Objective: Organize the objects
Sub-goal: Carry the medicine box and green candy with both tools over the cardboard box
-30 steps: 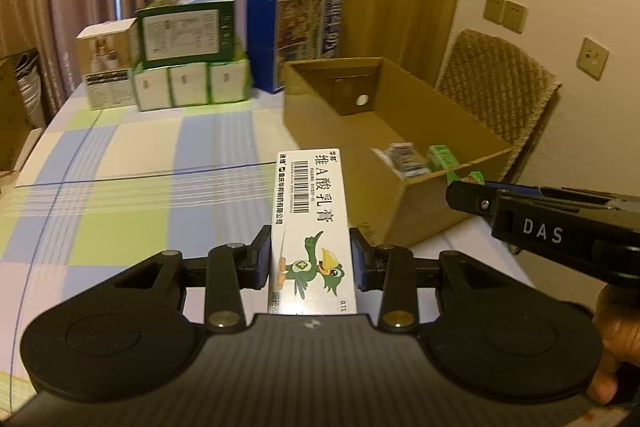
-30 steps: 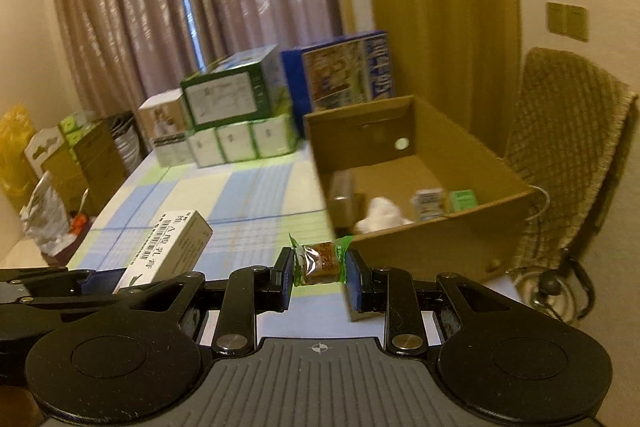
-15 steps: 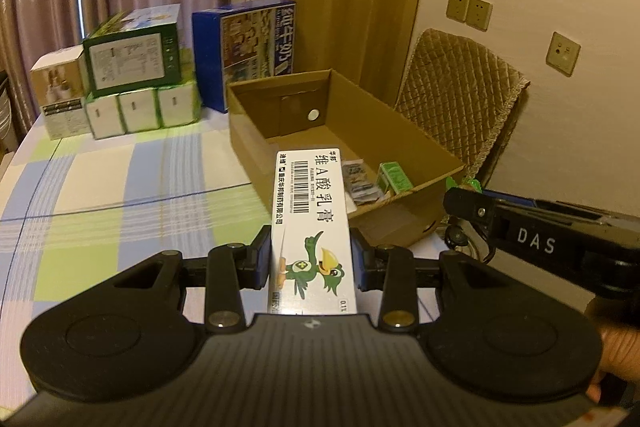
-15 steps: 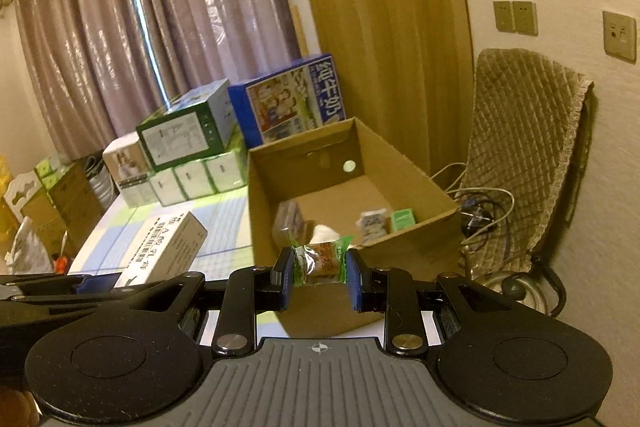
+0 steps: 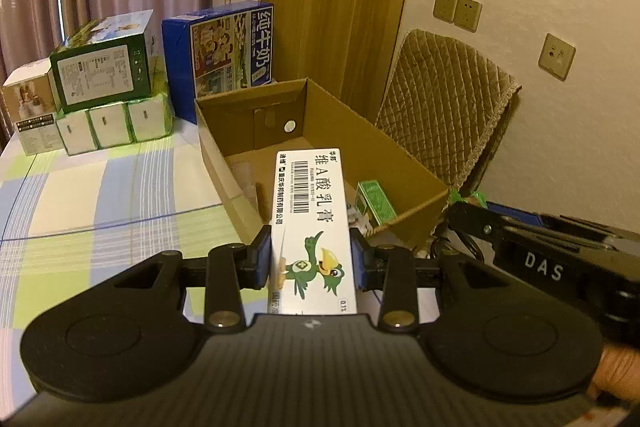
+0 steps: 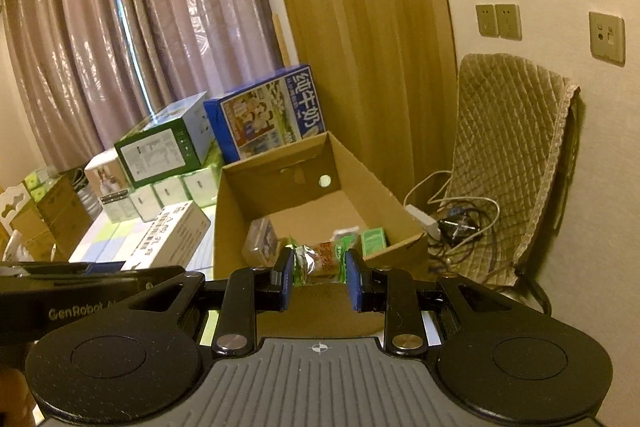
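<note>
Cardboard box is now nearer: left gripper clamps the ointment carton, right gripper pinches the wrapped candy; dropping comes next.

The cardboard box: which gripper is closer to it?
Hard to call; perhaps right. The right gripper, clamping a snack packet, sits at the cardboard box near edge. The left gripper, clamping a white carton, hovers by its near left corner.

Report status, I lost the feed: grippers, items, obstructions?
Left gripper shut on ointment box. Right gripper shut on wrapped snack. Cardboard box open ahead, nothing blocking.
</note>
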`<state>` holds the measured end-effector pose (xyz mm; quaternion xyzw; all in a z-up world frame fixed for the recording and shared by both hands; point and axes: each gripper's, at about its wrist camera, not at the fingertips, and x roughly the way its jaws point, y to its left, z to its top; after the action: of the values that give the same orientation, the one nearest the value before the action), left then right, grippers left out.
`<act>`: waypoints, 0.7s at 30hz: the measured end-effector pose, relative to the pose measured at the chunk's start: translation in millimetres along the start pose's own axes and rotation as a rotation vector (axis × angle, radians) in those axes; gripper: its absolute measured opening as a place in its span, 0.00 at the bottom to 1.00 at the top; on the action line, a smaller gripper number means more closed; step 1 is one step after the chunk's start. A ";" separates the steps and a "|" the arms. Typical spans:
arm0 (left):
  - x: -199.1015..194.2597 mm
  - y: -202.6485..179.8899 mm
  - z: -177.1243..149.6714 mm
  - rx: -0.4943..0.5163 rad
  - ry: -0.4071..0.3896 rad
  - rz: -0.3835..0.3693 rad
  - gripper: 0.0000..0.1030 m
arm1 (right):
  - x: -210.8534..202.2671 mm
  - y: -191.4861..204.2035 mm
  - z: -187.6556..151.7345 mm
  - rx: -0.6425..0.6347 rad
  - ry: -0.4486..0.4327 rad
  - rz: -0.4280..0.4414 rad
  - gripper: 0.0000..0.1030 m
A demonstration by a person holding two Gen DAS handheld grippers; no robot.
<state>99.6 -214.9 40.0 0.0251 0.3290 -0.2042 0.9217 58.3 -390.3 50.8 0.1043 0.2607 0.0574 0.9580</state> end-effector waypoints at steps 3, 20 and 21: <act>6.6 -0.4 6.6 0.000 -0.002 -0.002 0.32 | 5.5 -2.9 3.3 0.000 0.000 0.000 0.24; 58.2 5.2 51.1 -0.005 -0.008 -0.004 0.32 | 60.7 -21.4 46.5 -0.028 -0.011 0.005 0.24; 62.9 5.7 54.1 -0.005 -0.008 -0.003 0.32 | 64.4 -23.0 49.0 -0.027 -0.011 0.004 0.24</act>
<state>178.1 -242.1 43.0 0.0215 0.3259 -0.2051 0.9227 139.8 -410.4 55.4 0.0922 0.2547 0.0625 0.9606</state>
